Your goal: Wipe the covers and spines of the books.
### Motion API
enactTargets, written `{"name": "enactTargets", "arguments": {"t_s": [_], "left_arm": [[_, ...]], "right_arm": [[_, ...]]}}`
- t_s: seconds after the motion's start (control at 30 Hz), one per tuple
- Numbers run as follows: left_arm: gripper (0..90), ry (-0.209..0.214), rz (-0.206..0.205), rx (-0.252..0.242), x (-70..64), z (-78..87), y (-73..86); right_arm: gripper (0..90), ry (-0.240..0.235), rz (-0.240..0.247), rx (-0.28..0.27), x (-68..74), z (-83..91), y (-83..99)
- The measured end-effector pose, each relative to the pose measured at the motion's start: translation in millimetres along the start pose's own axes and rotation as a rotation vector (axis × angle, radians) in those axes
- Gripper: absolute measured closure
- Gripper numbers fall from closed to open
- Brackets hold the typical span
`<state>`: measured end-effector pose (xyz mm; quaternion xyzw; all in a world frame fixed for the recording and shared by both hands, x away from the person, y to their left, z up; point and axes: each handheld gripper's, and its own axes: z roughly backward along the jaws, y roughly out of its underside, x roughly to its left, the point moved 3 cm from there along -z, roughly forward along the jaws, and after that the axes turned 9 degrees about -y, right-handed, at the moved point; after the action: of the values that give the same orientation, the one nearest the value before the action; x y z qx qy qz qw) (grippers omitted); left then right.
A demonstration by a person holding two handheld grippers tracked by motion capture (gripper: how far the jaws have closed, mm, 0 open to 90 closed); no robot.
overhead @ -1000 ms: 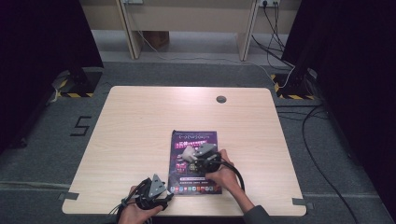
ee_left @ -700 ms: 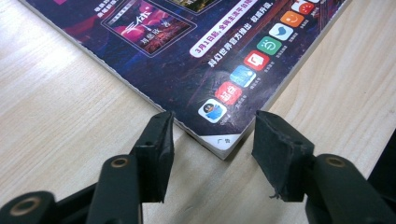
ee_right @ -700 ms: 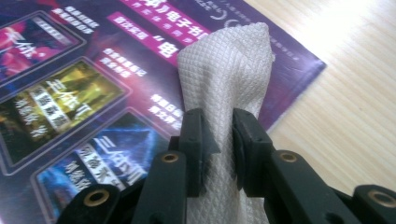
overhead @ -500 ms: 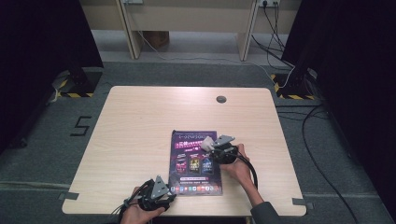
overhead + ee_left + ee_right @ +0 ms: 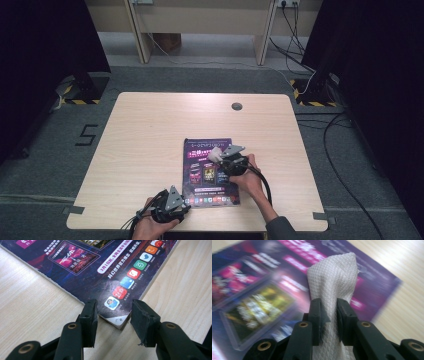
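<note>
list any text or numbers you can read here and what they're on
"5": taped on the floor left of the table.
"3月1日起" starts the white banner on the magazine; the rest of that line is unsure.
"广告": its near corner, beside the left gripper.
App icon captions and cover titles: too small or blurred.

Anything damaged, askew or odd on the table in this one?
Only minor wear: the magazine has a frayed, slightly lifted near corner, sitting between the open left gripper jaws. The right gripper clamps a white cloth over the cover. Nothing spilled.
</note>
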<state>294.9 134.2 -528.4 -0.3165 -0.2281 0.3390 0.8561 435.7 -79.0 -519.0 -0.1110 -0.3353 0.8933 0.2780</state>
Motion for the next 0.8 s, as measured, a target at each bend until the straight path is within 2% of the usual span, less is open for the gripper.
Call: {"name": "enactTargets", "arguments": {"t_s": [0.27, 0.37, 0.43, 0.6, 0.67, 0.73, 0.8], "left_arm": [[42.5, 0.022, 0.04, -0.007, 0.1, 8.1, 4.3], [39.0, 0.017, 0.063, -0.006, 5.0, 11.1, 6.7], [36.8, 0.018, 0.078, -0.003, 7.8, 12.3, 7.9], [32.4, 0.011, 0.111, -0.004, 17.1, 14.5, 11.0], [31.6, 0.008, 0.126, -0.009, 21.1, 16.6, 12.1], [30.5, 0.006, 0.127, -0.009, 24.4, 18.2, 13.4], [29.5, 0.007, 0.134, -0.012, 26.9, 19.4, 14.3]], "right_arm": [[75.8, -0.119, 0.119, 0.0, 56.5, -18.7, -20.7], [75.6, -0.164, 0.137, 0.0, 75.2, -20.1, -22.1], [75.5, -0.185, 0.163, 0.0, 82.7, -19.9, -21.8], [75.4, -0.231, 0.183, -0.001, 100.5, -17.6, -19.5], [75.4, -0.237, 0.198, 0.003, 103.0, -16.4, -18.3], [75.4, -0.242, 0.177, 0.008, 102.3, -14.6, -16.5], [75.4, -0.223, 0.184, 0.014, 97.2, -12.8, -15.3]]}}
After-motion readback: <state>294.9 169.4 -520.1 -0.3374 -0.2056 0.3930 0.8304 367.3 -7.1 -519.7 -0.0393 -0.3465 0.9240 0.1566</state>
